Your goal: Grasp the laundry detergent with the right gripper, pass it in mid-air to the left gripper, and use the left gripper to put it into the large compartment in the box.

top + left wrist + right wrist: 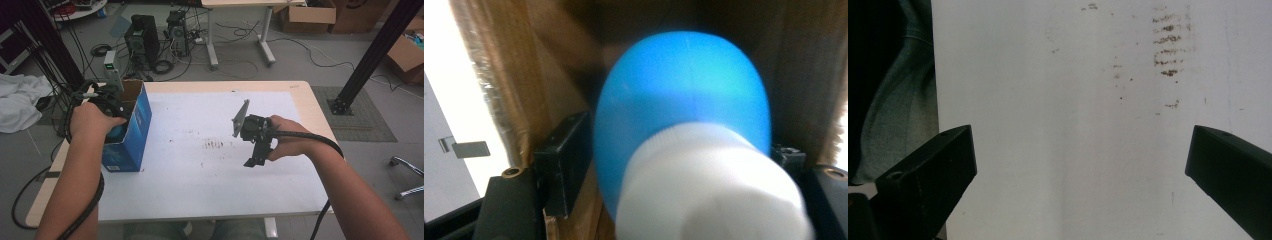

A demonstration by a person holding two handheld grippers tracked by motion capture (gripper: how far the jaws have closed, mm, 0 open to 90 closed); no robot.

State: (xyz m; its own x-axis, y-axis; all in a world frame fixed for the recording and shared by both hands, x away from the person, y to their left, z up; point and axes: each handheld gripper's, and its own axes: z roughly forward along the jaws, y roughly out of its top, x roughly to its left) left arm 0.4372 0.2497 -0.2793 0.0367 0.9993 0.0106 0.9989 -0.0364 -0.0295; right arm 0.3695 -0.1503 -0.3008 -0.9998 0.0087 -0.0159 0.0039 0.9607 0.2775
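White sheeting covers the table (210, 190) in front of you, with grey floor, cables and computer towers beyond its far edge. At the left edge stands a blue cardboard box (134, 131), open at the top, and your left gripper (107, 107) reaches down into it from the left side. In the left gripper view a blue bottle (684, 100) with a white cap (709, 190) sits between the black jaws, which press against its two sides, so the tongs are clamped on the bottle inside the box's brown inner walls. In the high view a bit of that blue shows just under your left hand (90, 122).

Near the middle of the sheet lies a patch of brown smudges (215, 144). To the right of them your right hand (290, 142) holds the right gripper (255, 161) above the sheet, well apart from the box, tilted downward. In the right gripper view its jaws stand wide apart with nothing between them, only white sheet and the smudges (1168, 45) beyond.
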